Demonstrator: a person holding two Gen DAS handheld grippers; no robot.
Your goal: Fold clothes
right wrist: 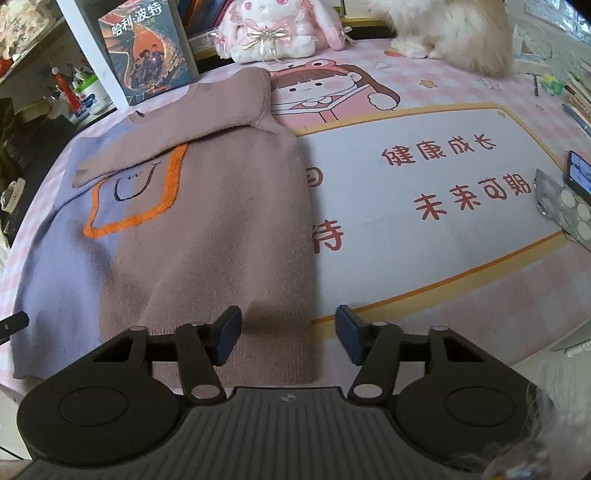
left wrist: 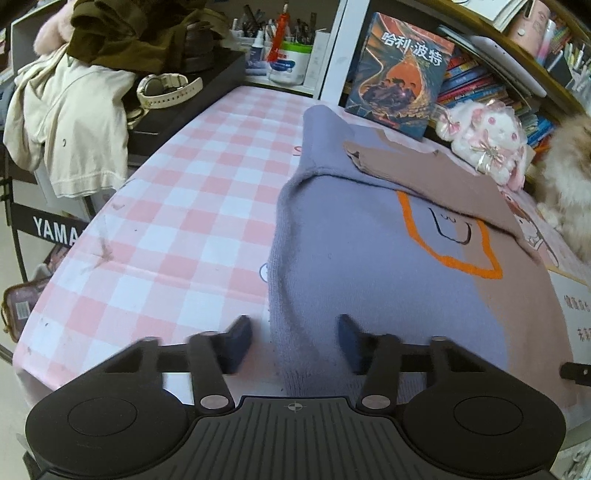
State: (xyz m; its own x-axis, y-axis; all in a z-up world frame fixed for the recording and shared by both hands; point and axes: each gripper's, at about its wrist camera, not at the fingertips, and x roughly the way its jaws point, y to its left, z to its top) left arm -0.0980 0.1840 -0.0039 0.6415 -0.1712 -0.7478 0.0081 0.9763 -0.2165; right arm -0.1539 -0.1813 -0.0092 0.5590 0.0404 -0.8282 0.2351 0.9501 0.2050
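A knitted sweater, lilac [left wrist: 369, 266] on one half and dusty pink [right wrist: 221, 229] on the other, lies flat on the pink checked table mat [left wrist: 166, 240]. It has an orange outline on the chest, and both sleeves are folded in across it. My left gripper [left wrist: 295, 343] stands over the hem's lilac corner, with that corner between its parted fingers and neither pad pressing. My right gripper [right wrist: 289, 336] stands over the hem's pink corner in the same way, jaws apart around the fabric edge.
An upright book [left wrist: 399, 74] and a pink plush rabbit [right wrist: 273, 26] stand behind the sweater, beside a fluffy cream animal [right wrist: 450, 29]. A phone [right wrist: 580, 173] and a pill blister [right wrist: 565, 210] lie at the right edge. Clothes [left wrist: 74, 118] and a watch [left wrist: 166, 88] are piled at the left.
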